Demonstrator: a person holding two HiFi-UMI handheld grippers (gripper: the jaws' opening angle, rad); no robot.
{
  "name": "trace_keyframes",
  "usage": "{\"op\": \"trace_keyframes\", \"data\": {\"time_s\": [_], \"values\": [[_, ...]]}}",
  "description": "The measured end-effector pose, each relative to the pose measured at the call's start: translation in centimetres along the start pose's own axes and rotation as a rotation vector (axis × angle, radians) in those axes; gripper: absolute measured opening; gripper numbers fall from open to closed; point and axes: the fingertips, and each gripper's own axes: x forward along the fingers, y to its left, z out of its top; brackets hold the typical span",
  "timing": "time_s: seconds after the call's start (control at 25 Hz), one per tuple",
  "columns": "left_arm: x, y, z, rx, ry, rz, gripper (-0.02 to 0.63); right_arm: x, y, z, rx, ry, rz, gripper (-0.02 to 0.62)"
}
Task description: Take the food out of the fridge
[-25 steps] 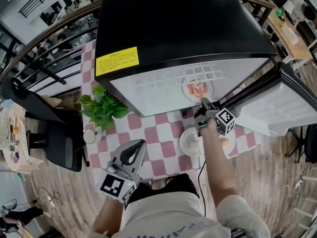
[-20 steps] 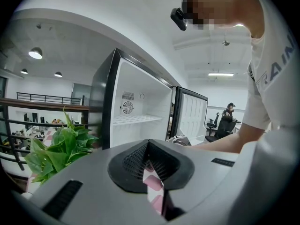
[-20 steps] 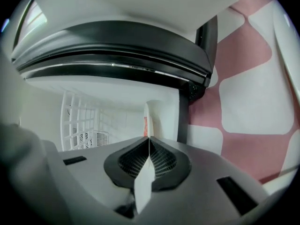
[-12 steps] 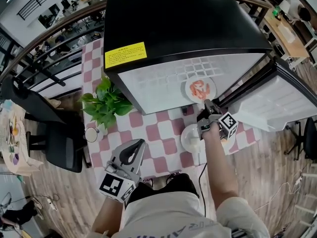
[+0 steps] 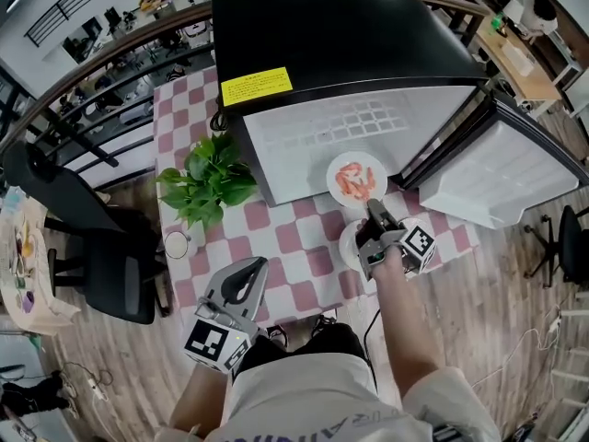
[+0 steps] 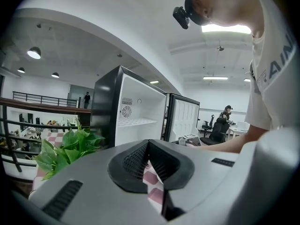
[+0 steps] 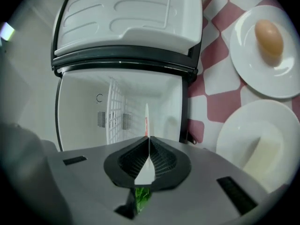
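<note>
A white plate of red food (image 5: 356, 180) hangs just outside the open fridge (image 5: 350, 44), above the checkered table (image 5: 294, 247). My right gripper (image 5: 373, 212) is shut on the plate's near rim. In the right gripper view the plate (image 7: 146, 121) shows edge-on, pinched between the jaws of the right gripper (image 7: 148, 139), with the bare white fridge interior (image 7: 122, 107) behind it. My left gripper (image 5: 241, 288) is low at the table's near edge, shut with nothing in it. In the left gripper view, the left gripper (image 6: 148, 143) points toward the fridge (image 6: 122, 107).
The fridge door (image 5: 502, 168) stands open to the right. Two white plates lie on the table by the door, one with an egg (image 7: 269, 39), one with a pale block (image 7: 262, 149). A potted plant (image 5: 210, 180) and a small cup (image 5: 175, 244) stand left of the fridge.
My right gripper has pulled back toward me and risen, drawing the plate of red food off the fridge shelf and out over the table. The left gripper has shifted only slightly.
</note>
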Motion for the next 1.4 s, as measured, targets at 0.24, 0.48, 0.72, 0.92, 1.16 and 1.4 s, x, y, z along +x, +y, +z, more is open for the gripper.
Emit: {"op": "trace_keyframes", "data": {"time_s": [0.24, 0.48, 0.72, 0.92, 1.16, 1.4], "values": [[-2.0, 0.2, 0.2, 0.01, -0.011, -0.02, 0.006, -2.9, 0.1, -5.1, 0.019, 0.053, 0.008, 0.026], [-3.4, 1.2, -0.1, 0.001, -0.015, -0.024, 0.006, -4.3, -1.4, -8.8, 0.009, 0.1, -0.019, 0.026], [-4.5, 1.8, -0.9, -0.009, -0.007, -0.023, 0.006, -5.2, -3.9, -12.3, 0.02, 0.153, -0.048, 0.026], [-5.2, 2.8, -1.2, -0.009, 0.008, -0.006, 0.006, -5.2, -6.6, -14.7, 0.02, 0.198, -0.097, 0.026], [-5.6, 3.1, -1.3, -0.009, 0.015, 0.005, 0.006, -5.2, -8.9, -16.3, 0.016, 0.232, -0.125, 0.026], [-5.2, 2.8, -1.4, -0.008, 0.018, 0.001, 0.006, -5.2, -10.6, -17.0, 0.036, 0.243, -0.144, 0.027]]}}
